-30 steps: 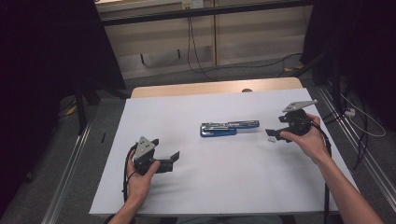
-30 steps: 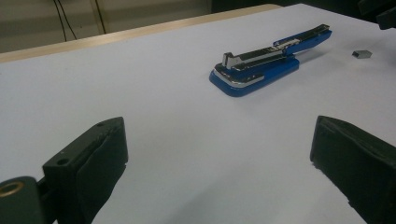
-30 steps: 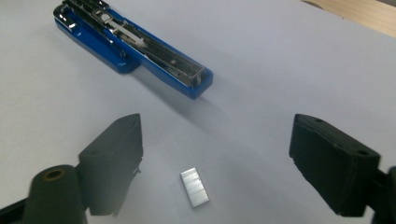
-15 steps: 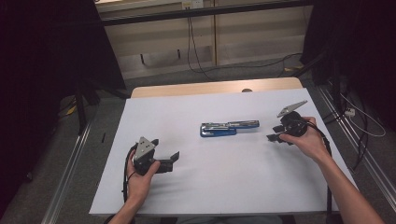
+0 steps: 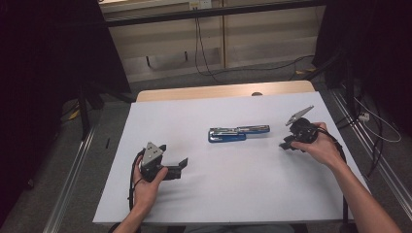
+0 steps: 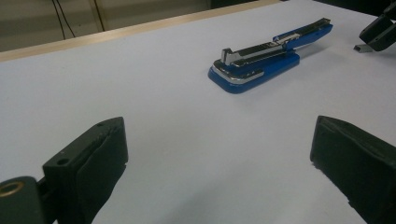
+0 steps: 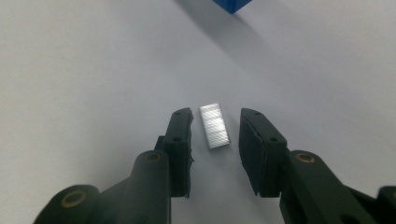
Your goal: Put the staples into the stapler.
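So there's a blue stapler (image 5: pixel 239 132) lying flipped open flat around the middle of the white worktop (image 5: pixel 233 194), chrome magazine arm facing up. From the left tool view you can see it clearly, blue base plus the metal rail stretched out behind it (image 6: pixel 261 58).

The left tool (image 5: pixel 180 166) sits low over the near left part of the worktop, jaws spread wide with nothing between them, pointed roughly at the stapler but well apart from it.

The right tool (image 5: pixel 286 144) is off to the right of the stapler, tilted down at the worktop. Its jaws are narrowed on either side of a small strip of staples (image 7: pixel 215 125) lying flat on the white surface, with a gap on both sides, so it's not gripping it
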Motion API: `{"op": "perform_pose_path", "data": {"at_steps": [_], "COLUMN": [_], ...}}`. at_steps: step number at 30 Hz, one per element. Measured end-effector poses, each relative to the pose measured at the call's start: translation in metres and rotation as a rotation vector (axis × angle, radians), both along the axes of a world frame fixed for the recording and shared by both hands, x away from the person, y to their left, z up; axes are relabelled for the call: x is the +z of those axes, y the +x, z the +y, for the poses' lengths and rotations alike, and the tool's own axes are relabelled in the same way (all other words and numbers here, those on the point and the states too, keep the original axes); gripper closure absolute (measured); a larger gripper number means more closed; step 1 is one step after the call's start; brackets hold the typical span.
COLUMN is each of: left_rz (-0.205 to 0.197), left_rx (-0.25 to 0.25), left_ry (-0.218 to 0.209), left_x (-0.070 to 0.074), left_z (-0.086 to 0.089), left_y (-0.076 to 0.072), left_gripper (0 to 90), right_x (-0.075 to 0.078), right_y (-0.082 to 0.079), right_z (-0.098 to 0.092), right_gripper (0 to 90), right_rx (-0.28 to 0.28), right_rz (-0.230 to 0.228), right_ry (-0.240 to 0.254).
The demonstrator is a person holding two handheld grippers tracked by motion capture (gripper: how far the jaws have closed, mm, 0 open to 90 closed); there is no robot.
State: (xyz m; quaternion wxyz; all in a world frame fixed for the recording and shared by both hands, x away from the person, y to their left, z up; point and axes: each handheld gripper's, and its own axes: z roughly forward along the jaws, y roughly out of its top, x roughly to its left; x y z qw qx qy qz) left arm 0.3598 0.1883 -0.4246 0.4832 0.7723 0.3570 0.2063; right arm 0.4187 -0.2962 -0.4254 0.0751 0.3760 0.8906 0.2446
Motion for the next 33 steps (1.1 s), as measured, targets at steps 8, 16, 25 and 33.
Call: {"op": "perform_pose_path", "data": {"at_steps": [8,16,25,33], "left_rz": [0.002,0.001,0.002,-0.001], "left_rx": [0.005,0.007,0.008,0.014], "left_ry": [0.0,0.002,0.005,0.004], "left_x": [0.0001,-0.0002,-0.0003,0.0001], "left_z": [0.0024,0.0007,0.0017,0.0025], "left_y": [-0.0003,-0.0006,-0.0003,-0.0001], "left_gripper": [4.3,4.3,4.3,4.3], "right_x": [-0.0036,-0.0037,-0.0033,-0.0035], "right_y": [0.0037,0.006,0.0055,0.0061], "right_z": [0.0044,0.0048,0.0054,0.0062], "right_gripper": [71.6,78.8,79.2,79.2], "right_rx": [0.008,0.01,0.009,0.005], "right_rz": [0.024,0.04,0.034,0.025], "right_ry": [-0.026,-0.022,-0.022,-0.009]}}
